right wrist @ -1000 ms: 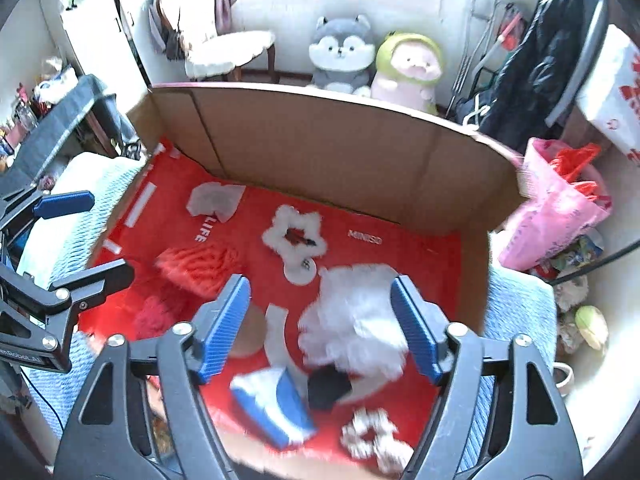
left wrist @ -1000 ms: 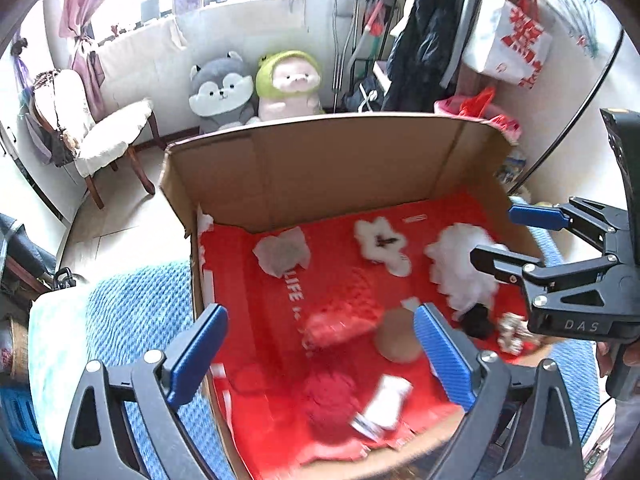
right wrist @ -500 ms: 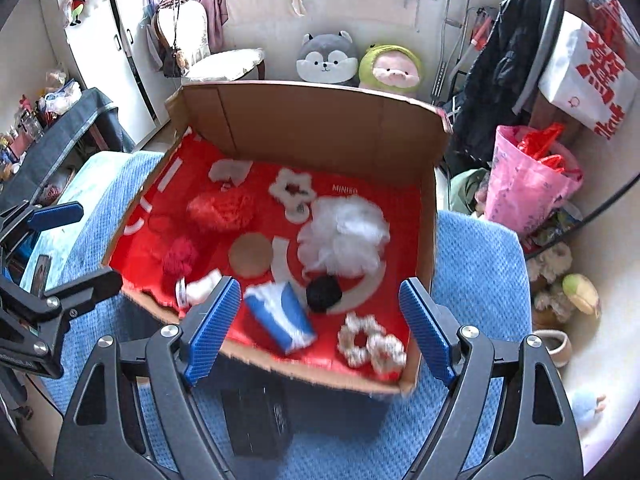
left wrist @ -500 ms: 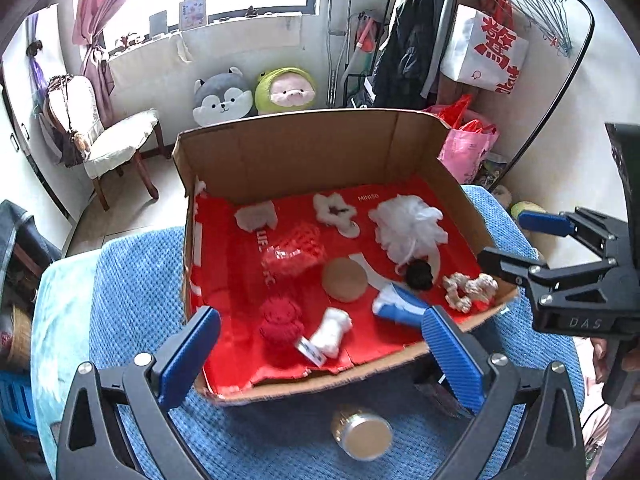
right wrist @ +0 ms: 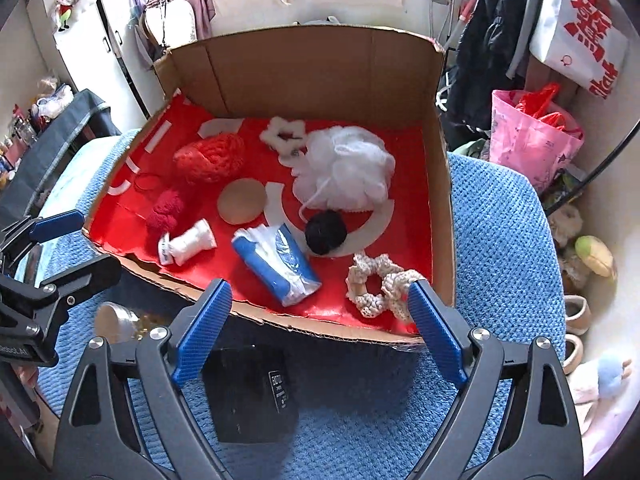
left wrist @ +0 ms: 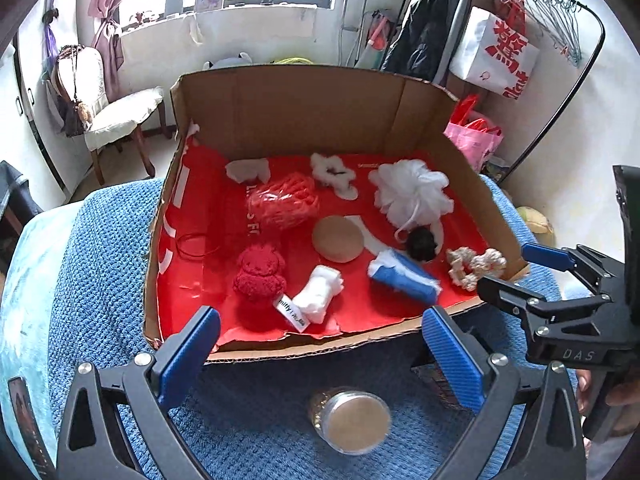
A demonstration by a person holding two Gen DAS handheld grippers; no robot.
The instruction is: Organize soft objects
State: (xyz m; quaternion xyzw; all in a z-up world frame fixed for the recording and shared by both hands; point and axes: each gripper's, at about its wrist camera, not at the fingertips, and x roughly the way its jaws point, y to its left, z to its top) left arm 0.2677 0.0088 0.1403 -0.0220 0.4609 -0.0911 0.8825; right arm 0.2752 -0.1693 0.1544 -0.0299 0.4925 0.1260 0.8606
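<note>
A cardboard box with a red lining holds several soft things: a white mesh pouf, a red knitted bundle, a red plush, a white rolled cloth, a blue tissue pack, a black pom-pom and a cream scrunchie. My left gripper hangs open in front of the box's near edge, with nothing between its fingers. My right gripper is beside it at the same edge; its jaws are opening and hold nothing. It also shows in the left wrist view.
The box sits on a blue knitted blanket. In front of the box lie a jar with a tan lid and a black box. A pink bag and a clothes rack stand to the right, a chair to the left.
Both grippers have drawn back from over the box to in front of its near edge. The right jaws have widened. The jar and black box have come into view.
</note>
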